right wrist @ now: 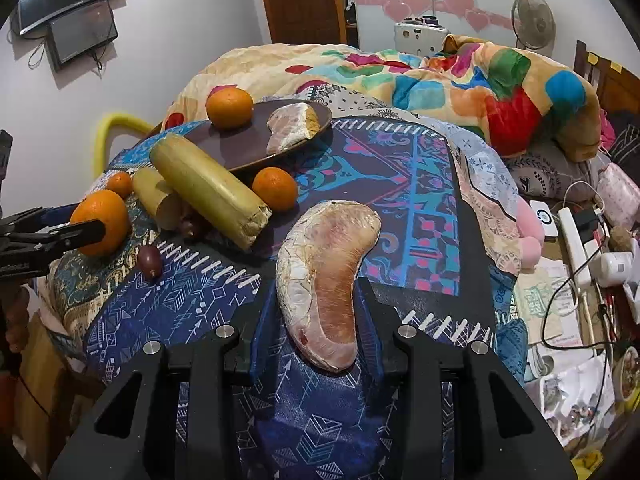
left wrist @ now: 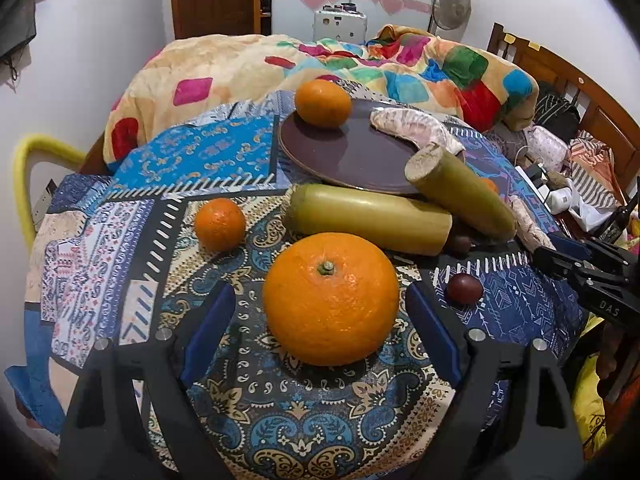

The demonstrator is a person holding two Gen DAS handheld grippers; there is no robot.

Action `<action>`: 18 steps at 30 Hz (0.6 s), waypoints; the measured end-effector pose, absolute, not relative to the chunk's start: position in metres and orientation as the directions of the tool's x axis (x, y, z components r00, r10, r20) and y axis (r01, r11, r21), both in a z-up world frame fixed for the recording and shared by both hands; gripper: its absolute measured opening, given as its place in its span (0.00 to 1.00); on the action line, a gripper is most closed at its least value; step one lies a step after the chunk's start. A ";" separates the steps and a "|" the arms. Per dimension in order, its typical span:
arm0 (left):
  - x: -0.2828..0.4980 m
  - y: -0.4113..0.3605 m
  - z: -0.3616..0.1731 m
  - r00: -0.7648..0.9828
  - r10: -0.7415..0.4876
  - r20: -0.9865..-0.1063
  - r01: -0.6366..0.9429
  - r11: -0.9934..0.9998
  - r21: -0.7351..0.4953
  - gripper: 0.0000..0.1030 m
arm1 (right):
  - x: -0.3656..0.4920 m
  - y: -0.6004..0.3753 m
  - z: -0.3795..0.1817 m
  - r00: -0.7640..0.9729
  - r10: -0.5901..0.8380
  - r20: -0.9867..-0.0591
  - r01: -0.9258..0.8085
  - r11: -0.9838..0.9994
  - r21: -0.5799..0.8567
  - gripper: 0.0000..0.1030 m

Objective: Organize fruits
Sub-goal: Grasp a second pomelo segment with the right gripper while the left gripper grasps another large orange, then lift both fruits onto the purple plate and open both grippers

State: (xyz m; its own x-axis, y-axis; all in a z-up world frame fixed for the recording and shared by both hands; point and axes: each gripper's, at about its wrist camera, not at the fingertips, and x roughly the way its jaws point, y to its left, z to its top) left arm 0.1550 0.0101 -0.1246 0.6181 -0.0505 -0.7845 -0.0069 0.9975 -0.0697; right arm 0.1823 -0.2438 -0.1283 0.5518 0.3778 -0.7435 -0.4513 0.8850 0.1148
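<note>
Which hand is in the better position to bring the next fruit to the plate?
Right, probably. The right gripper has its jaws close around the pomelo segment. The left gripper stands wide open beside the big orange, not touching it. The plate has room.

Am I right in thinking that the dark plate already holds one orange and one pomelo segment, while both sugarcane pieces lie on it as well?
Not quite. The dark plate holds one orange and one pomelo segment, but the two sugarcane pieces lie on the patterned cloth in front of it; one only leans on its rim. The left wrist view shows this.
</note>
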 end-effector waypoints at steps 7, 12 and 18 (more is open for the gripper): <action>0.161 0.006 -0.128 0.613 -0.075 -0.786 0.031 0.997 -0.071 0.78 | 0.191 -0.234 -0.131 0.557 0.369 -0.744 -0.448 0.888 0.105 0.47; 0.163 0.005 -0.131 0.613 -0.087 -0.785 0.042 0.996 -0.078 0.74 | 0.190 -0.228 -0.134 0.599 0.330 -0.730 -0.448 0.893 0.036 0.47; 0.164 0.008 -0.131 0.616 -0.086 -0.783 0.031 0.996 -0.085 0.66 | 0.191 -0.235 -0.132 0.605 0.338 -0.721 -0.435 0.899 0.056 0.37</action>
